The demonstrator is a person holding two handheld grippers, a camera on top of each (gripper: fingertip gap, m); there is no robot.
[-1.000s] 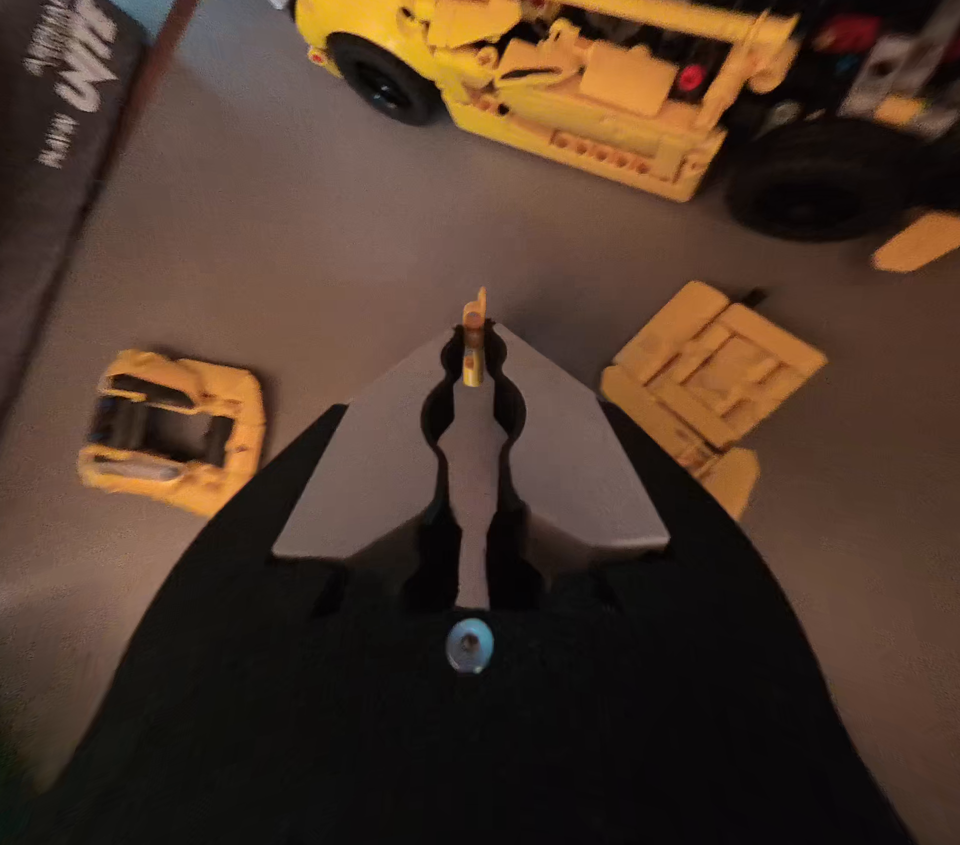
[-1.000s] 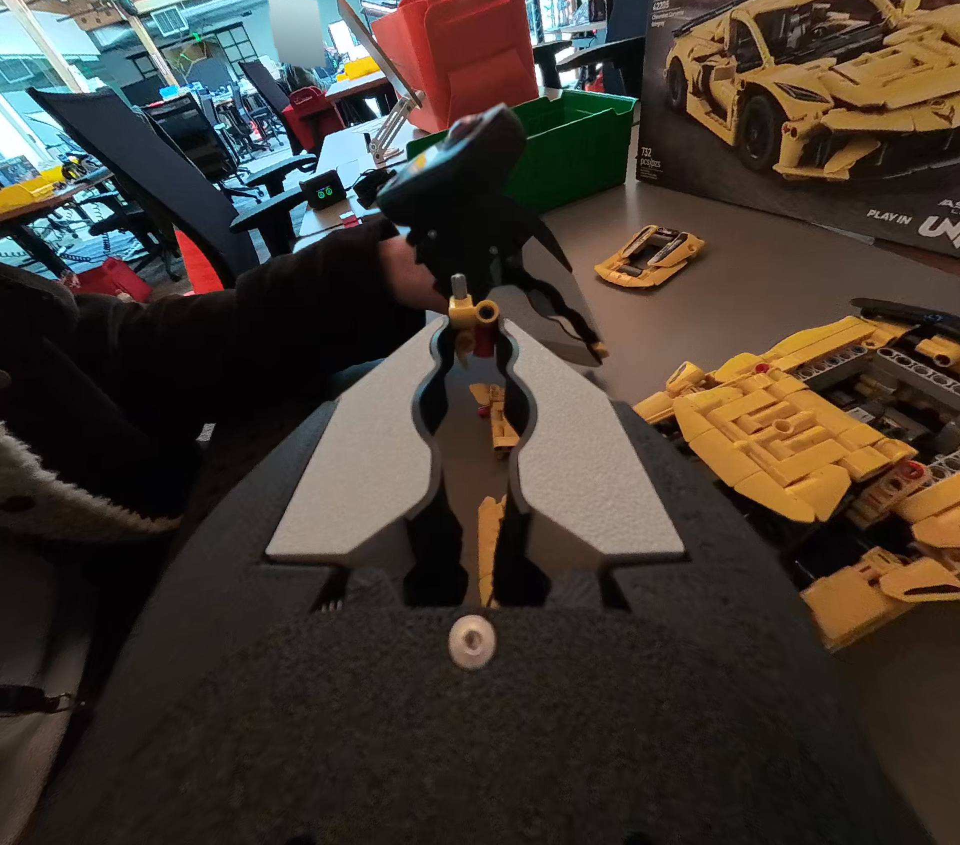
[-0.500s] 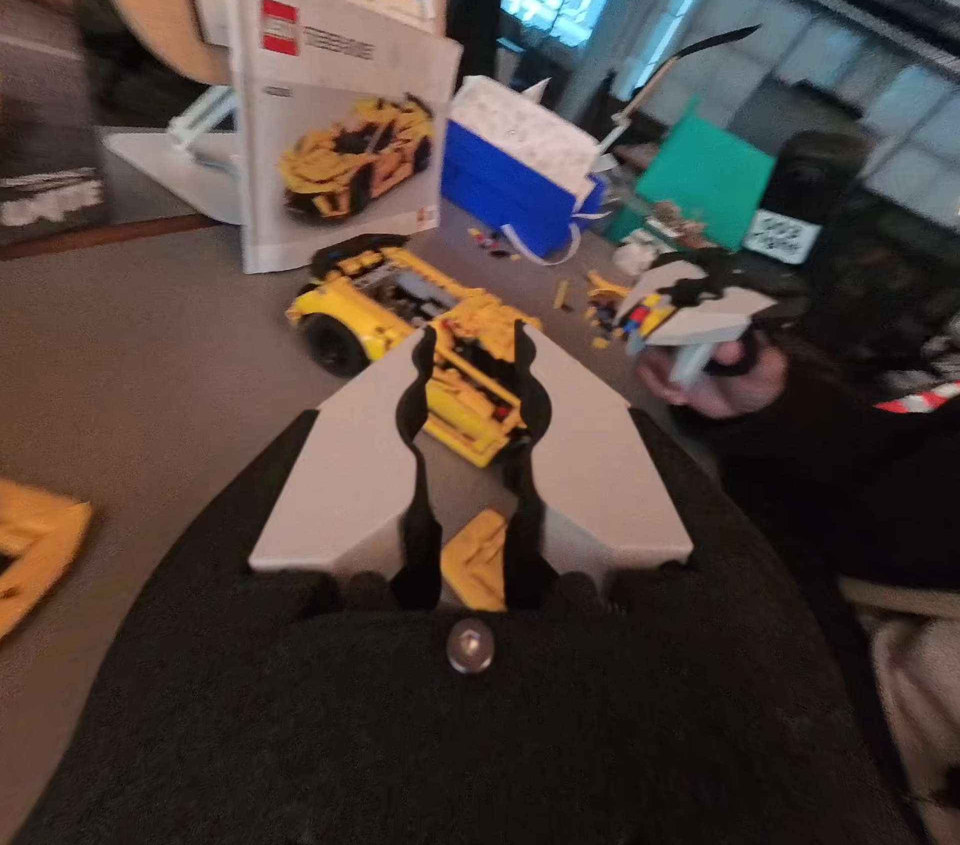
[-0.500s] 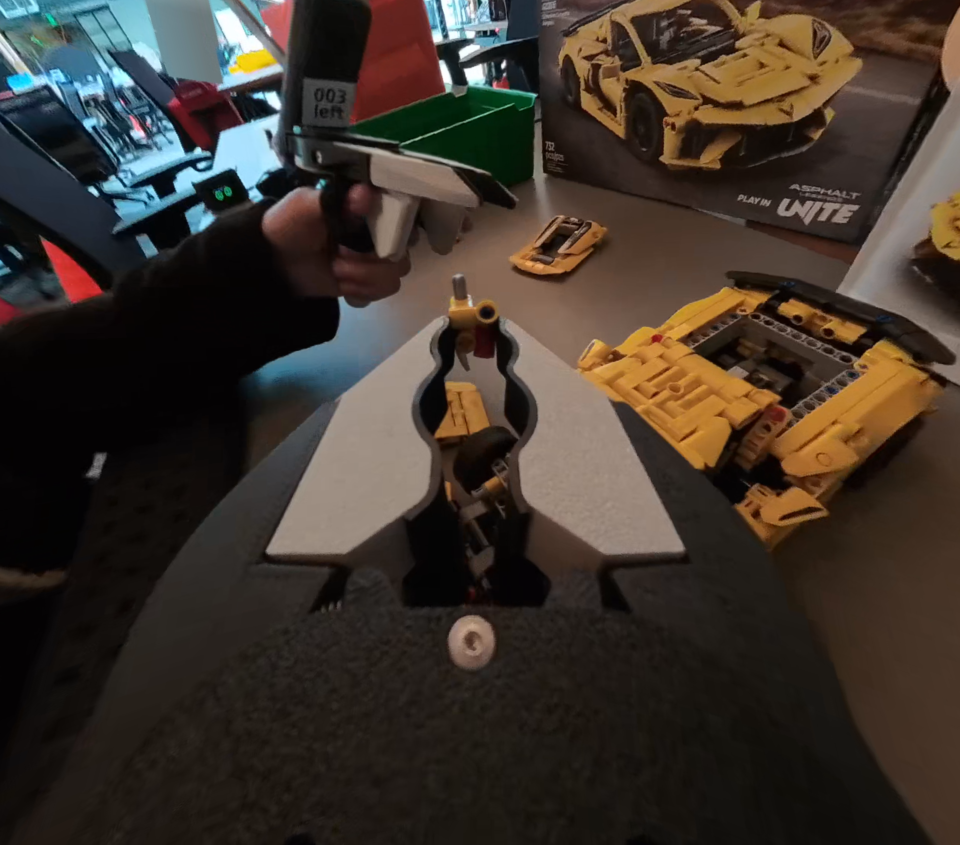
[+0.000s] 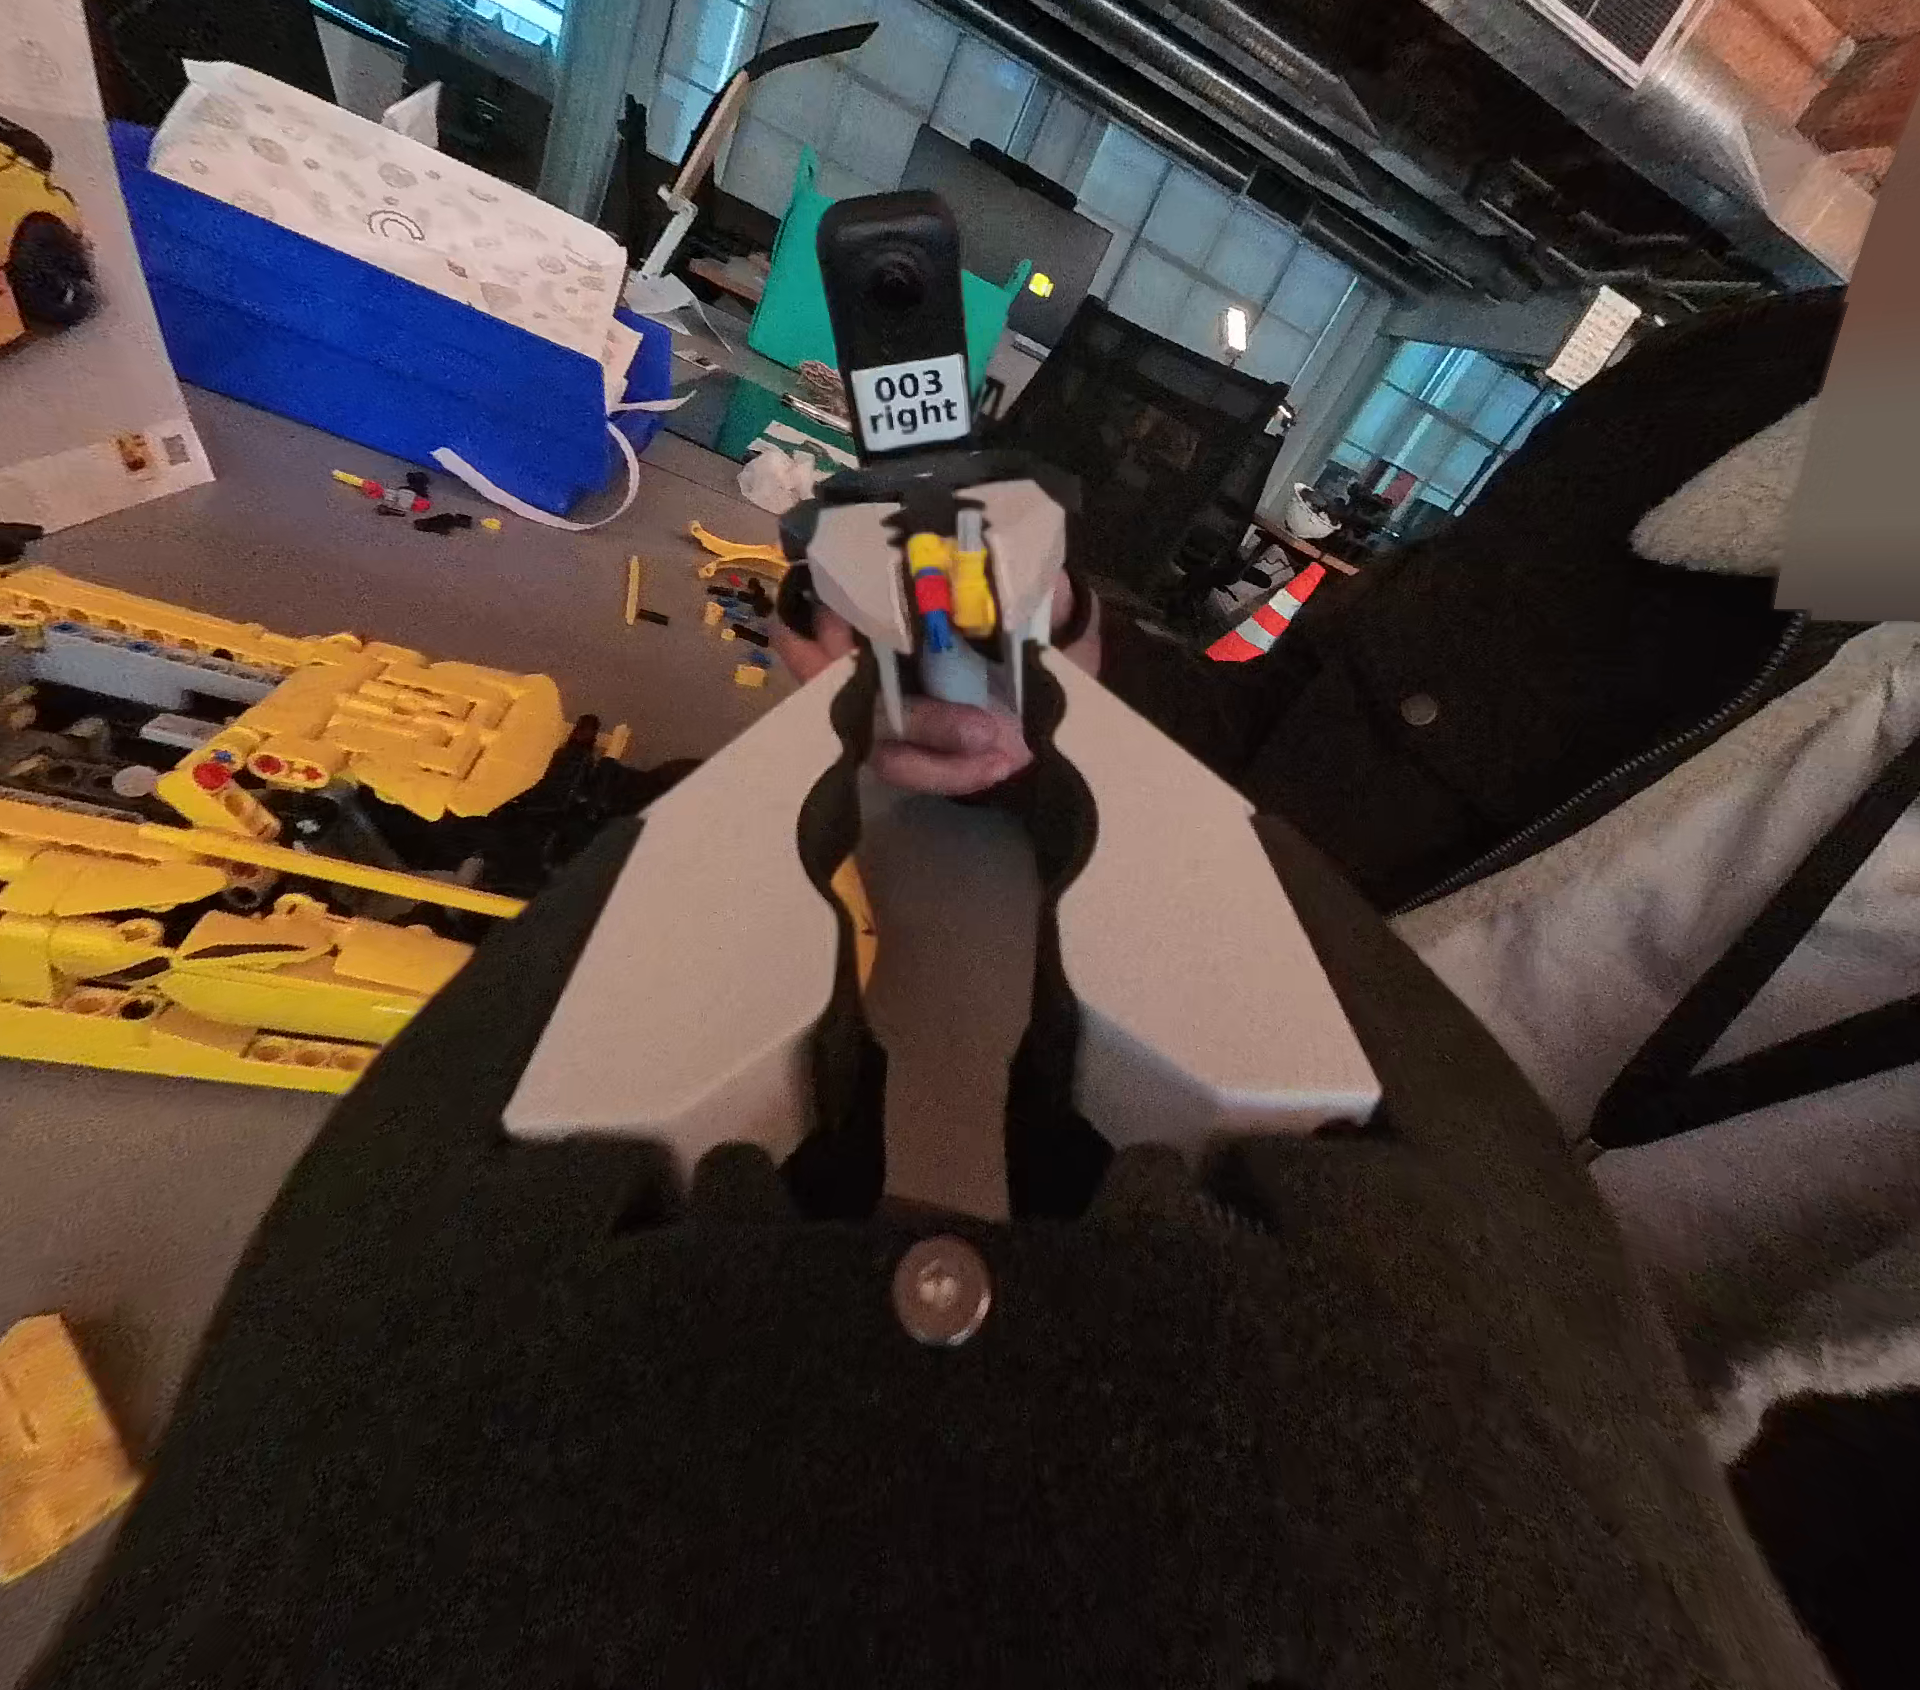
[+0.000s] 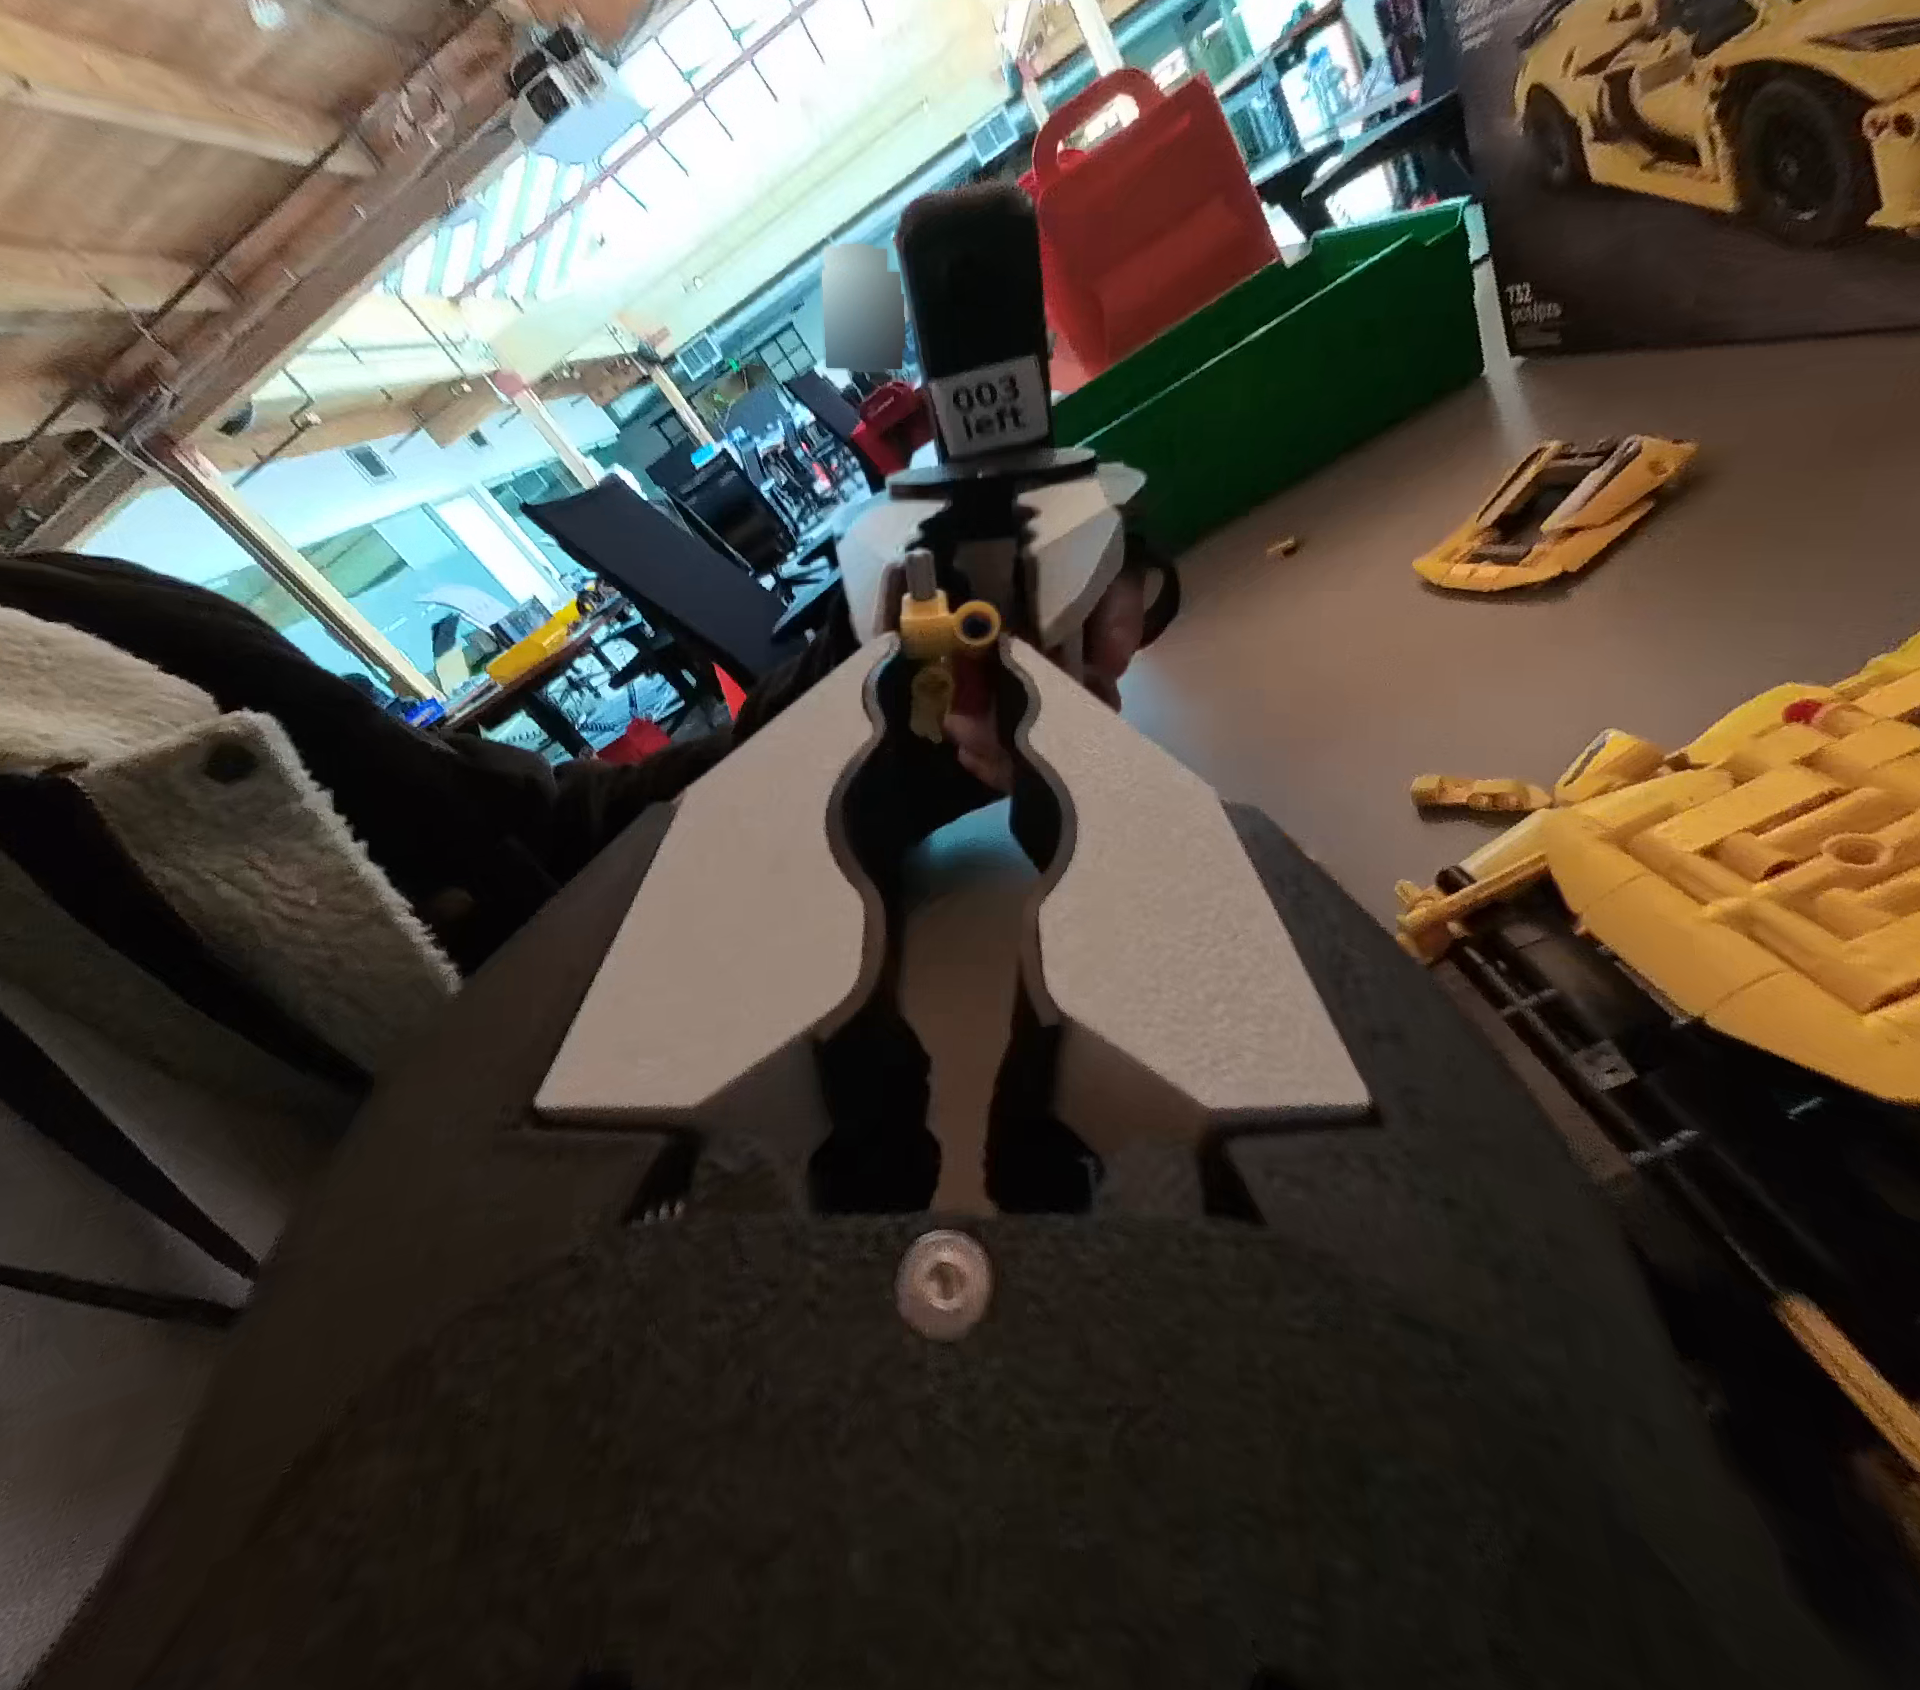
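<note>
My right gripper (image 6: 940,653) is pinching a small yellow piece (image 6: 935,624); my left gripper (image 5: 940,684), spread empty, is facing it; only its view is showing the blue bin (image 5: 364,352).

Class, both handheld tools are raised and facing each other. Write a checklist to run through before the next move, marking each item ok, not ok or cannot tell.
1. Right tool shut on the small yellow part: ok.
2. Grey pin stands clear above the tool's tips: ok.
3. Left tool open and empty: ok.
4. Tools face each other, tips apart: ok.
5. How firmly the part is held: cannot tell.
6. Yellow car model lies off to the side, outside the gap between the tools: ok.
</note>
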